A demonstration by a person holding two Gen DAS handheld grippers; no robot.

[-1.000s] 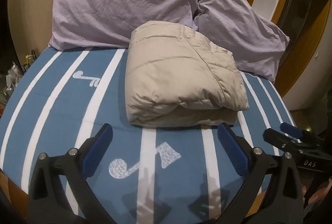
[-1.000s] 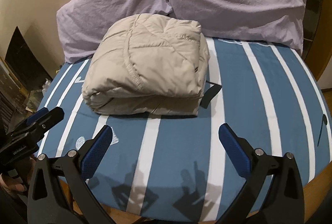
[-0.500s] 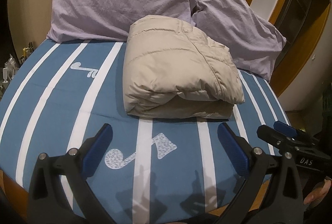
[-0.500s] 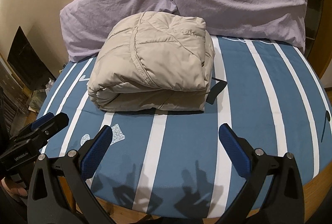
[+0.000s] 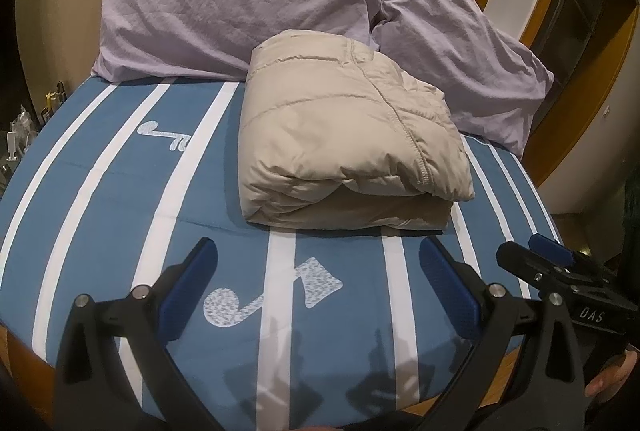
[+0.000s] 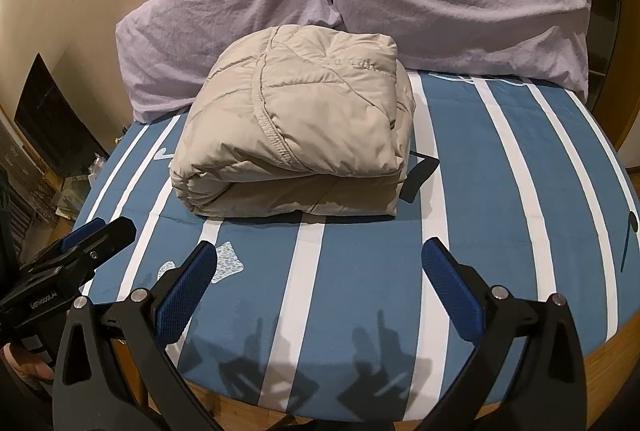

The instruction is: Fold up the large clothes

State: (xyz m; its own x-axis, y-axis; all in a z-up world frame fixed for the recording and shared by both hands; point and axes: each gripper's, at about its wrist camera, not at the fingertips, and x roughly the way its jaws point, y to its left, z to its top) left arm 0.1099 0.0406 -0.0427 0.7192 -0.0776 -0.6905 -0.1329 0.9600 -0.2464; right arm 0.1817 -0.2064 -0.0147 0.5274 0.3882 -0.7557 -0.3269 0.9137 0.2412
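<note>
My two claws, left (image 5: 318, 275) and right (image 6: 320, 277), are wide open with nothing in them, near one folded tan coat (image 5: 344, 139) on the striped bed (image 5: 100, 191), touching two purple pillows (image 5: 236, 3).

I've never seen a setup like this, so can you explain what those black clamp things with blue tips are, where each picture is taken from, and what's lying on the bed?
Those are two hand-held grippers, one in each of a person's hands, and each carries a wide-angle camera looking forward along its two fingers. One picture comes from the left gripper, the other from the right gripper; each also catches the other gripper at its edge. Both stand open and hold nothing. On the blue and white striped bedcover lies a beige padded jacket, folded into a thick bundle. A dark strap pokes out beside it. Two lilac pillows lean against the wall behind it.
</note>
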